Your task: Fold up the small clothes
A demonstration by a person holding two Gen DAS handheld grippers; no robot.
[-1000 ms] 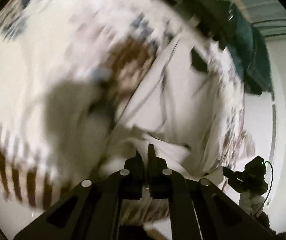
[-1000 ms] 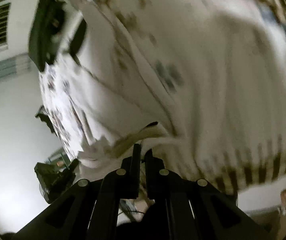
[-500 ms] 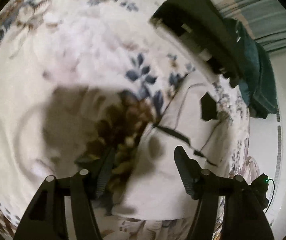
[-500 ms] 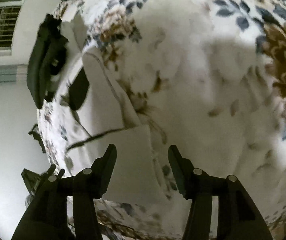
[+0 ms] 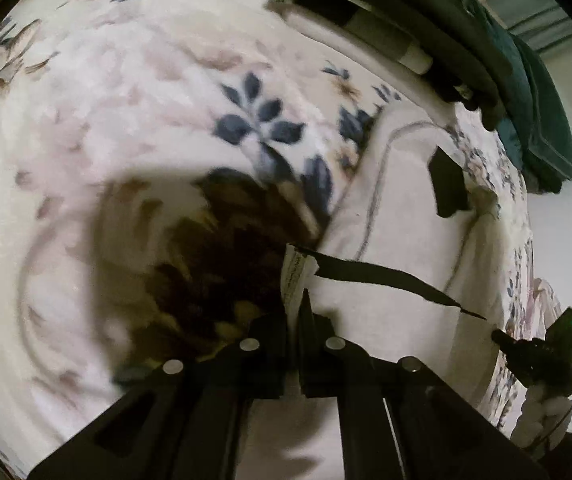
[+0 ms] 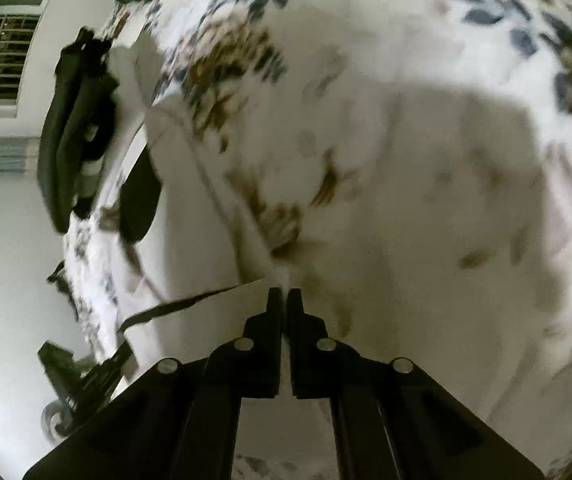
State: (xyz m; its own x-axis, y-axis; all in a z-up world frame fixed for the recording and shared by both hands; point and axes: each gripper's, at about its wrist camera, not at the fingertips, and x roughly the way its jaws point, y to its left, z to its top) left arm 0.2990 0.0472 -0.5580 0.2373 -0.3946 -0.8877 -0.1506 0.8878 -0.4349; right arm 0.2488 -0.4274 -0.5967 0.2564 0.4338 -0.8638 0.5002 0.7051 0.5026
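Each claw, left point(image 5: 294, 300) and right point(image 6: 284, 293), is pinched on a corner of the white garment point(image 5: 402, 208), which looks light, limp, best held by corners.

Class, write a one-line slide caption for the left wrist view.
Left gripper pinches the white garment's near corner on a floral blanket.

White garment lying flat on the floral blanket

The white garment point(image 5: 398, 216) is lying spread on the bedding, showing a dark patch near its far end and a thin dark band crossing it; a printed label is showing at its near corner, and that near edge point(image 6: 241, 300) is sitting pinched between closed fingers.
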